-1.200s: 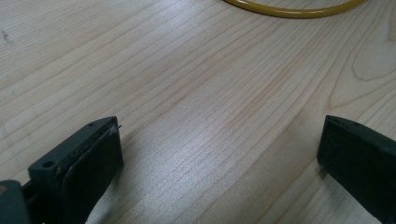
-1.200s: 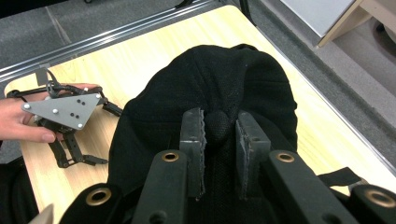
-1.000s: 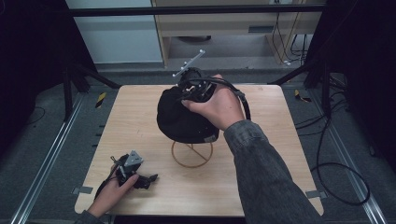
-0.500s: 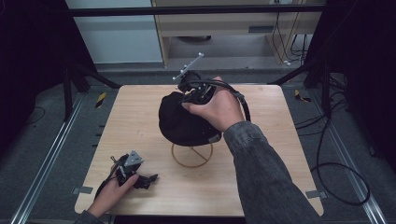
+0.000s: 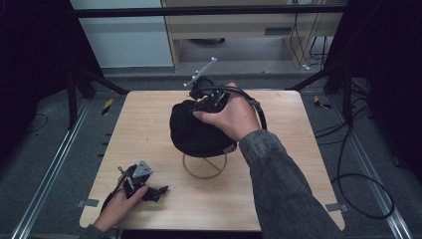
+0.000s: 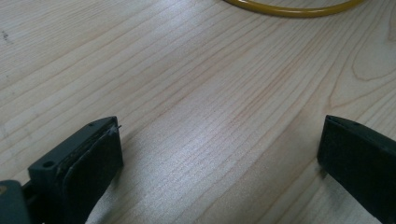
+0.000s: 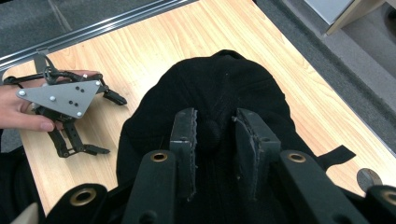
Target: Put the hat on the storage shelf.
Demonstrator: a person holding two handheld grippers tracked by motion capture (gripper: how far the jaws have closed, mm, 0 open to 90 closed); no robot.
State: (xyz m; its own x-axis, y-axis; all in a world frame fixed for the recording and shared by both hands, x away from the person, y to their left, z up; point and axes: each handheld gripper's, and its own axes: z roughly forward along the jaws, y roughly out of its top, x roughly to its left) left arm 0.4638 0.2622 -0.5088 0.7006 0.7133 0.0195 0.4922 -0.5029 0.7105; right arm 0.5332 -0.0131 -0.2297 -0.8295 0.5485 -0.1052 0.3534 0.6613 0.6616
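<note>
Nearest, at the table's (image 5: 149, 129) near left corner, the left gripper (image 5: 158, 191) rests on the wood with its jaws spread wide and nothing between them; it looks parked out of the way while the other hand works. Just beyond it lies the yellow ring base (image 5: 205, 167) of a stand. Sitting on that stand, mid-table, is the black cap (image 5: 194, 132). The right gripper (image 7: 215, 128) comes down on the cap's crown, apparently to set it there: its jaws, a narrow gap apart, have just been opening around the top button (image 7: 212, 133), which stands between them, pads barely clear.
</note>
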